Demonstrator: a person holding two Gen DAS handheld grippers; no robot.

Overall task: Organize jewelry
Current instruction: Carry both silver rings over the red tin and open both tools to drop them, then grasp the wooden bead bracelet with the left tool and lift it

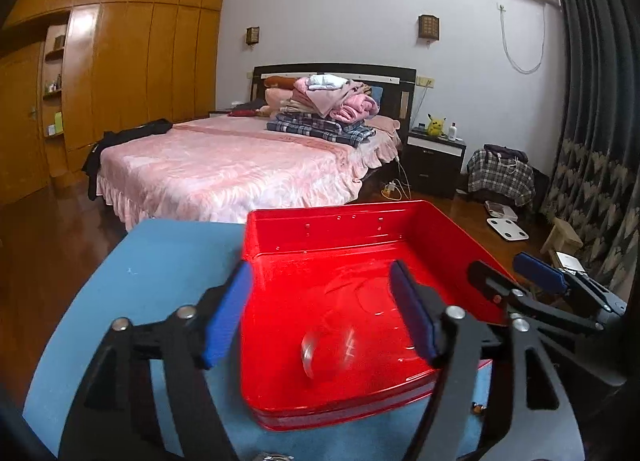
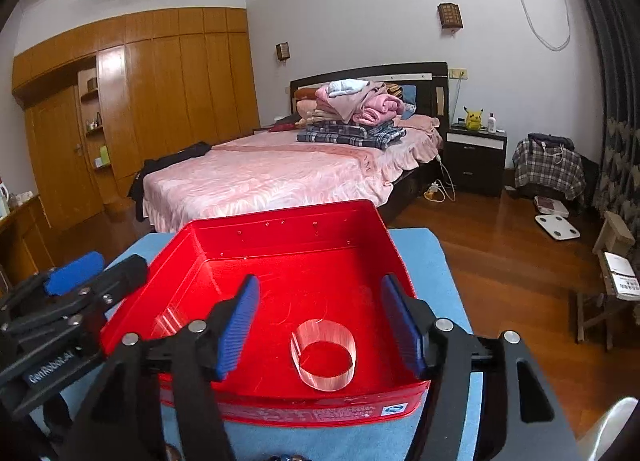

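While both spread wide, left tool (image 1: 320,313) and right tool (image 2: 320,321) hold nothing.

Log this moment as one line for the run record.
left gripper: open, empty | right gripper: open, empty | clear bangle: lying in red box | box on blue table

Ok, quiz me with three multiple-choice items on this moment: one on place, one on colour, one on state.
1. Where does the clear bangle lie?
A. on the bed
B. inside the red tin
C. on the floor

2. What colour are the gripper pads?
A. blue
B. green
C. white

3. How is the right gripper?
A. shut on the bangle
B. shut, holding nothing
C. open

Key: 1 B, it rests on the tin's floor; 2 A, both grippers show blue pads; 3 C, the jaws stand wide apart above the bangle.
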